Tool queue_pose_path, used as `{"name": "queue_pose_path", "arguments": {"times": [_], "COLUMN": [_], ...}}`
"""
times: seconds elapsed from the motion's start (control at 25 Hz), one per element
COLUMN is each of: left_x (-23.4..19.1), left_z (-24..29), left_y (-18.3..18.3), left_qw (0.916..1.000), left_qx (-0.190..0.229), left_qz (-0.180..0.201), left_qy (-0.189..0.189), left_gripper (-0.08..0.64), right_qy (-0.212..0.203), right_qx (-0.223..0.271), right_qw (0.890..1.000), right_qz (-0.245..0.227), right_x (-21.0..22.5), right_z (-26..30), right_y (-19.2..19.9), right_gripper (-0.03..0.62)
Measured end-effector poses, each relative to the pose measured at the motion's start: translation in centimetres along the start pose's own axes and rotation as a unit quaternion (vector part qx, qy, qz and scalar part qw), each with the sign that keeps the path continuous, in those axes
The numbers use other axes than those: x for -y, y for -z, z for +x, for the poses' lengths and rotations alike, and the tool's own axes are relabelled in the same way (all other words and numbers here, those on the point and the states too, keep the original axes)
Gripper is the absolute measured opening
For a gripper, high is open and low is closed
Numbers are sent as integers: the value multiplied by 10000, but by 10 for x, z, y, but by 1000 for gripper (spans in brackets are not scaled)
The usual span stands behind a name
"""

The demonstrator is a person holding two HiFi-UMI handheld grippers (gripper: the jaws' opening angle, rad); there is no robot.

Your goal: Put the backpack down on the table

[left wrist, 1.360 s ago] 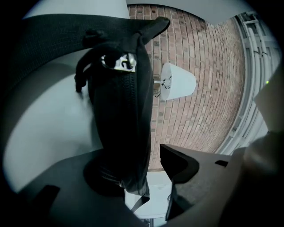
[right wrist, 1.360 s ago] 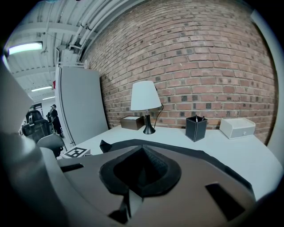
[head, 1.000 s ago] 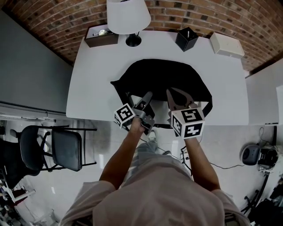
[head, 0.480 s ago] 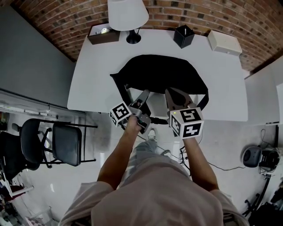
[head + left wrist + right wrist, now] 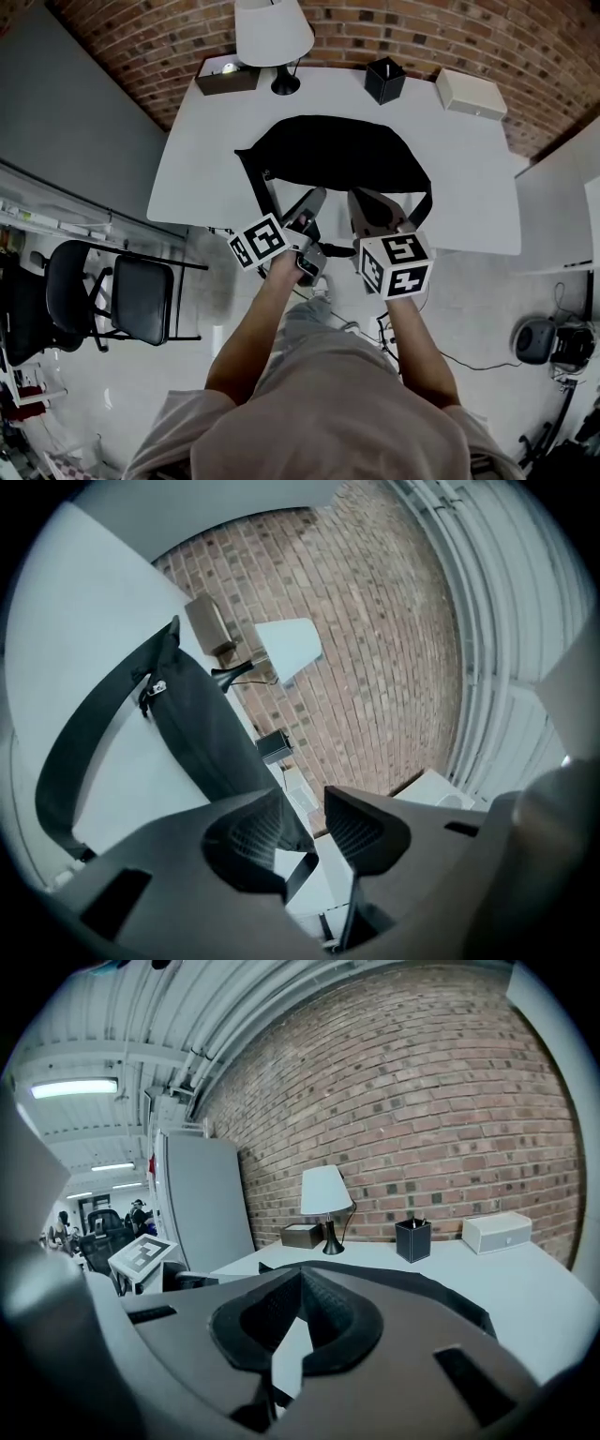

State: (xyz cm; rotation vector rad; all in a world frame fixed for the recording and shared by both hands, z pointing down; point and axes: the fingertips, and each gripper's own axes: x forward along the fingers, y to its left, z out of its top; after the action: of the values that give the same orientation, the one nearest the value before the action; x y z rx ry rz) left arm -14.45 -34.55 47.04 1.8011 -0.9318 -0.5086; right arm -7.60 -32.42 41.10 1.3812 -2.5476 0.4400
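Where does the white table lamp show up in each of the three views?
Head view: lamp top centre, at the far edge of the table.
Left gripper view: lamp upper middle, tipped sideways, beyond the backpack.
Right gripper view: lamp centre, upright before the brick wall.
Shared landmark: the black pen cup near it.

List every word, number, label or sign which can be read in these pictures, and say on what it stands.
No text can be read in any view.
The left marker cube and the right marker cube: only black-and-white square patterns, no letters.
The backpack, the white box and the black pen holder: no print visible.
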Motion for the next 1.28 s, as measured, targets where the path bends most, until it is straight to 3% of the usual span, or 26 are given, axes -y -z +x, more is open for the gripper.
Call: {"name": "queue_pose_path", "arguments": {"times": [0.12, 0.32, 0.56, 0.8, 0.96, 1.28], "left_x": [23, 60, 81, 102, 108, 113], "left_z": [-2, -2, -7, -12, -15, -20], "left_y": [9, 28, 54, 70, 81, 88], "left_qw": [9982, 9867, 9649, 9312, 9193, 9170], "left_qx": [-68, -251, -474, -476, -534, -579], "left_qz": [590, 1602, 2551, 3558, 3832, 3875], "left_qy": [-97, -148, -403, -638, -718, -750], "left_gripper": [81, 67, 28, 6, 6, 5], "right_qy": [-10, 0, -8, -82, -49, -83], "right_qx": [59, 117, 145, 125, 134, 149], "right_qw": [10000, 9999, 9999, 9997, 9997, 9996], "right_qz": [0, -41, -65, -199, -213, -203], "right_x": [0, 3, 6, 3, 5, 2], "right_z": [-14, -37, -60, -78, -87, -93], "right_y": [-2, -2, 2, 7, 10, 10], "right_gripper": [2, 2, 2, 2, 2, 2]}}
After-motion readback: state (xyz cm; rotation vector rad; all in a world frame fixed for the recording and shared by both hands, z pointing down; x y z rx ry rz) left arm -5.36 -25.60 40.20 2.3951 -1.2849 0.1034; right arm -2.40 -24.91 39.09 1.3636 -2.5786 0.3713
